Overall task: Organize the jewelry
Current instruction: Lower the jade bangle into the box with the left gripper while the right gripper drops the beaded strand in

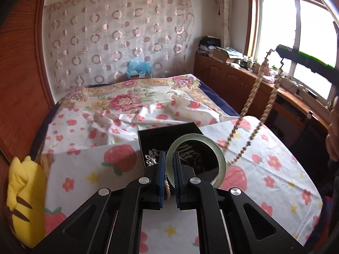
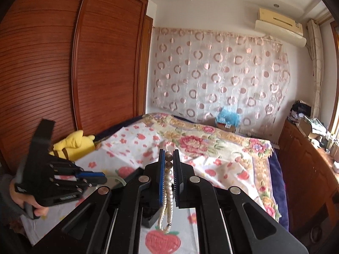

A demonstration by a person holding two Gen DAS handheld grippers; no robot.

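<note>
Both pieces are lifted but not yet stowed: the left gripper [image 1: 169, 165] pinches the jade bangle [image 1: 196, 158] above the black box [image 1: 169, 131] on the bed [image 1: 275, 169], while the right gripper [image 2: 169, 169] clamps the pearl necklace [image 2: 168, 188].

Bed [image 1: 264, 169], black box [image 1: 167, 133], yellow plush [image 1: 23, 190]

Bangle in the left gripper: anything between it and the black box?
Nothing visible. The left gripper is shut on the green bangle, held directly above the open black box. The bead necklace hangs from the right gripper, off to the right of the box.
</note>
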